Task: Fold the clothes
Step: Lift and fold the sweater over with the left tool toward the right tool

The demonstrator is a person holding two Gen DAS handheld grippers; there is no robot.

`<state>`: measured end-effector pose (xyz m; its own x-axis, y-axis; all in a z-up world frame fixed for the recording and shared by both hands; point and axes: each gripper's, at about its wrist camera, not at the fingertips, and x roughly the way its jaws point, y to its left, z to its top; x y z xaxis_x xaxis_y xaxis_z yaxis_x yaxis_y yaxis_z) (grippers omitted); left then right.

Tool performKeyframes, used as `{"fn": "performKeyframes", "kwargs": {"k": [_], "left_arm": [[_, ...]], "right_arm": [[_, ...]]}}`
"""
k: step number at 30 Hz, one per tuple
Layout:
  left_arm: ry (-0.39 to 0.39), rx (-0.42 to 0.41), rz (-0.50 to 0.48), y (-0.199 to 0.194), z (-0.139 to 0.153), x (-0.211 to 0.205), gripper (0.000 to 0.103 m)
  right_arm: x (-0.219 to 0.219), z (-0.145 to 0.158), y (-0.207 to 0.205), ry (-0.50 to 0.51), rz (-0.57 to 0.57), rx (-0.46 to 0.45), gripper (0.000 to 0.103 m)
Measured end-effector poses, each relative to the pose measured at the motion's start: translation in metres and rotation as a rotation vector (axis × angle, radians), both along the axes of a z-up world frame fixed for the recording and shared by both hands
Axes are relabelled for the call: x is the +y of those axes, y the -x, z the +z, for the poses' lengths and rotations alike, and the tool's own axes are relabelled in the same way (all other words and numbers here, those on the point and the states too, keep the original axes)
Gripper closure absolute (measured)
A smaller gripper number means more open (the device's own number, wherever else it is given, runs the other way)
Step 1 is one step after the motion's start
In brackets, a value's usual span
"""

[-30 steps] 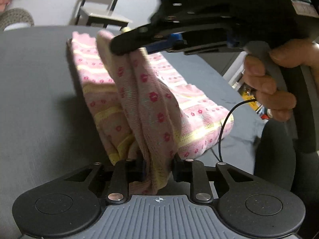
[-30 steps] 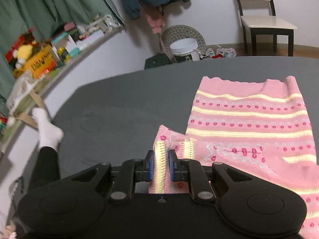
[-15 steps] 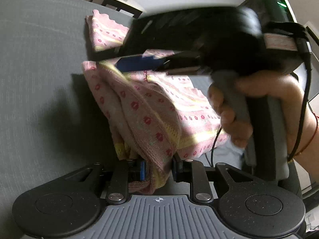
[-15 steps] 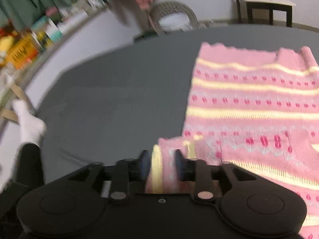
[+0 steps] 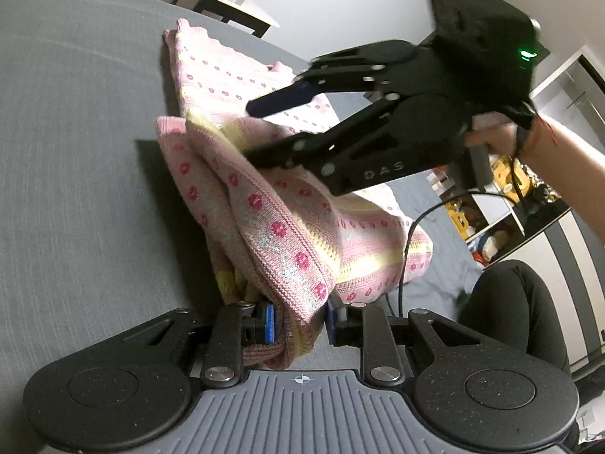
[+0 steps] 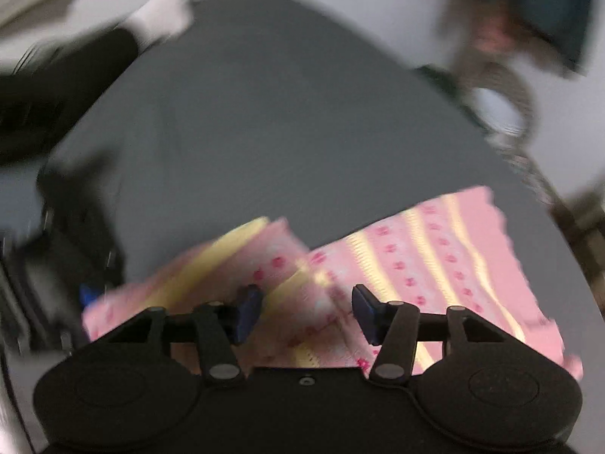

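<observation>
A pink knit sweater (image 5: 280, 212) with yellow stripes and red dots lies partly folded on the grey surface (image 5: 75, 159). My left gripper (image 5: 298, 321) is shut on a thick bunched fold of it at the near edge. My right gripper (image 5: 251, 130), held by a hand (image 5: 491, 136), hovers just above the raised fold with its jaws apart and nothing in them. In the blurred right wrist view, the right gripper (image 6: 306, 312) stands open over the sweater (image 6: 435, 257), and the cloth lies below the pads.
A chair (image 5: 227, 3) stands beyond the far edge. A black cable (image 5: 410, 234) hangs over the sweater's right side. A person's black-clad leg (image 5: 510, 310) is at the right, with shelves behind. A leg with a white sock (image 6: 162, 11) shows at the upper left.
The right gripper has opened and let go of the sweater edge, then swung quickly. The left gripper keeps its hold on the fold.
</observation>
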<state>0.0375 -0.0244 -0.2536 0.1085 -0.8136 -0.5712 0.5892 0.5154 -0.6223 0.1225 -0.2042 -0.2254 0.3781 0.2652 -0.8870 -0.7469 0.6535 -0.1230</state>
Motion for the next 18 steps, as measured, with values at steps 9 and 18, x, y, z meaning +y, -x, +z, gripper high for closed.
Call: {"fn": "performKeyframes", "kwargs": {"k": [9, 18], "left_arm": [[-0.016, -0.015, -0.009, 0.0, 0.003, -0.003, 0.079], [-0.021, -0.022, -0.004, 0.002, 0.005, -0.001, 0.079]], "right_arm": [[-0.006, -0.015, -0.048, -0.052, 0.049, 0.225, 0.048], [-0.016, 0.001, -0.028, -0.123, 0.072, 0.177, 0.091]]}}
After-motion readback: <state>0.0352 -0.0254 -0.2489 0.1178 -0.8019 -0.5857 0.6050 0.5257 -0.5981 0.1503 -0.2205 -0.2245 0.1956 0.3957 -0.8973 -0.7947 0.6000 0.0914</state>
